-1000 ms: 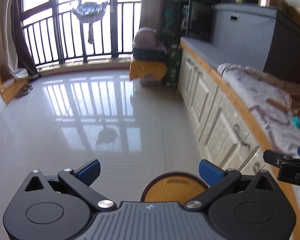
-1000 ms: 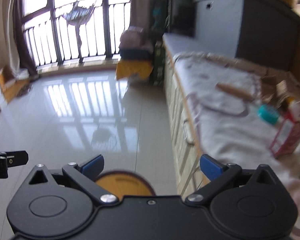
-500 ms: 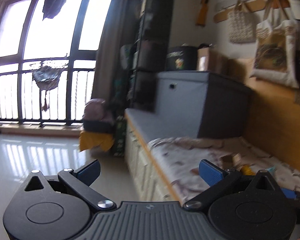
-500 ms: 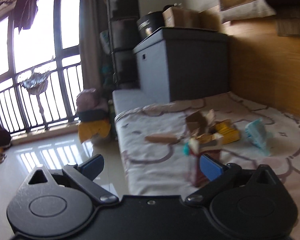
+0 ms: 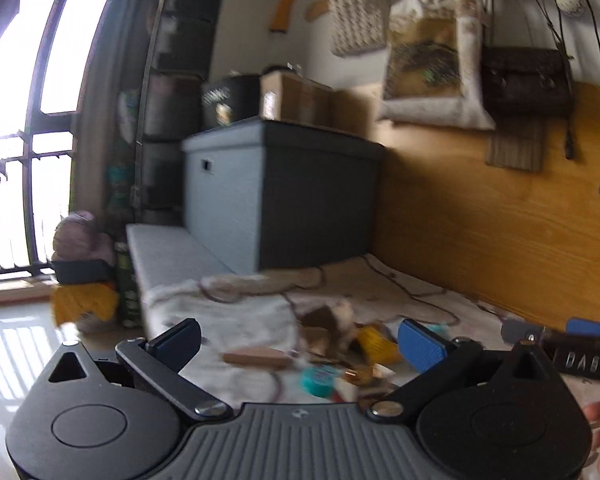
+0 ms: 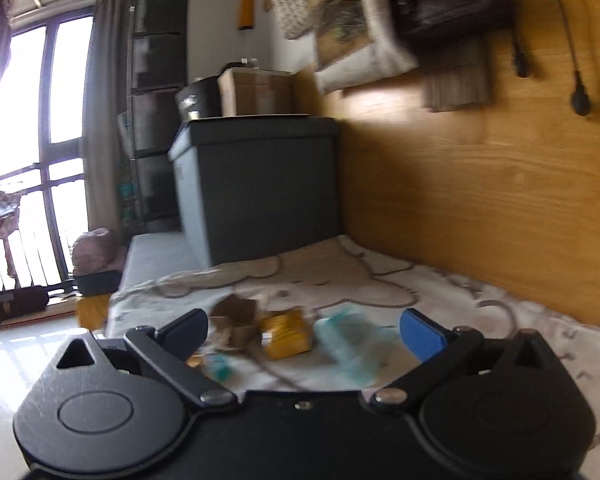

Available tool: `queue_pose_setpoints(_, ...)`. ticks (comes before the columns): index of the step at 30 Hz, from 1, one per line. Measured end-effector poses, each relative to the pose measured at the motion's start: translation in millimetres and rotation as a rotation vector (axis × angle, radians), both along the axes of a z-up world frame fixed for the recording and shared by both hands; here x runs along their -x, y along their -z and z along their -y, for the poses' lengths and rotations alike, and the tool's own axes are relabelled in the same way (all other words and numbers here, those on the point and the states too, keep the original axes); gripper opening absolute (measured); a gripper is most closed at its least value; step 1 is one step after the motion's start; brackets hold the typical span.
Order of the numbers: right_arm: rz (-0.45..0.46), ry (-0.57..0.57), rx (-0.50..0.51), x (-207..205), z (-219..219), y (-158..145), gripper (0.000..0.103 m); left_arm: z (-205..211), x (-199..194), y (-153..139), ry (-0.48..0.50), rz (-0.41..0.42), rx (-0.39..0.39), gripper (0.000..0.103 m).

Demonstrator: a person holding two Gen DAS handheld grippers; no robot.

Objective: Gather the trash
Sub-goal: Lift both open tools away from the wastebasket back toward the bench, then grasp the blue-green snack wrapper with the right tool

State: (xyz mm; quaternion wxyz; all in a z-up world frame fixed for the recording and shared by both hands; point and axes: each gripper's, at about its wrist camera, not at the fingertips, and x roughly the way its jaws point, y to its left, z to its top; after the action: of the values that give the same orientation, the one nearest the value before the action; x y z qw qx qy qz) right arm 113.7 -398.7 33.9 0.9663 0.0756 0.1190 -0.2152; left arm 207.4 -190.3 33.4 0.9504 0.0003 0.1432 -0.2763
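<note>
The trash, a loose scatter of torn brown cardboard scraps (image 6: 236,322), a crumpled yellow wrapper (image 6: 286,332), a pale teal plastic packet (image 6: 350,346) and a small round teal lid (image 5: 318,378), lies on the patterned cream blanket (image 6: 380,280) covering the surface, just ahead of both tools. The right hand-held gripper (image 6: 302,330) hangs low over the blanket with its blue-padded fingers (image 6: 422,334) spread wide and nothing between them; the yellow wrapper and teal packet sit right in the gap as seen from its camera, though whether anything touches is lost in blur. The left hand-held gripper (image 5: 298,338) is likewise wide open and holding nothing, with the cardboard scraps, a flat tan wooden strip (image 5: 256,358) and the teal lid showing between its fingers. At the right edge of the left view the other tool's tip pokes in, with fingertips of a hand (image 5: 596,440) beneath it. Behind the litter stands a large grey storage box (image 6: 256,188) against the orange wood-panelled wall (image 6: 480,200), where cloth bags (image 5: 428,64) hang.
</note>
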Motion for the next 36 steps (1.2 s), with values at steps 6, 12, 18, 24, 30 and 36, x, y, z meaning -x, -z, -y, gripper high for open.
queue_pose_setpoints(6, -0.048, 0.016, -0.045, 0, 42, 8, 0.103, 32, -13, 48, 0.107, -0.043, -0.017, 0.103)
queue_pose_setpoints(12, -0.086, 0.025, -0.224, -28, 86, 12, 0.103, 44, -25, 88, 0.171, -0.065, -0.043, 0.103)
queue_pose_setpoints(18, -0.141, 0.113, -0.357, -78, 117, 10, 0.103, 43, -47, 106, 0.214, -0.118, -0.013, 0.103)
queue_pose_setpoints(24, -0.249, 0.196, -0.473, -132, 138, 20, 0.103, 44, -67, 119, 0.242, -0.183, -0.002, 0.103)
queue_pose_setpoints(30, -0.282, 0.265, -0.574, -164, 153, 39, 0.087, 45, -88, 126, 0.257, -0.242, 0.016, 0.103)
queue_pose_setpoints(36, -0.318, 0.261, -0.556, -183, 152, 51, 0.079, 55, -96, 125, 0.264, -0.257, -0.004, 0.103)
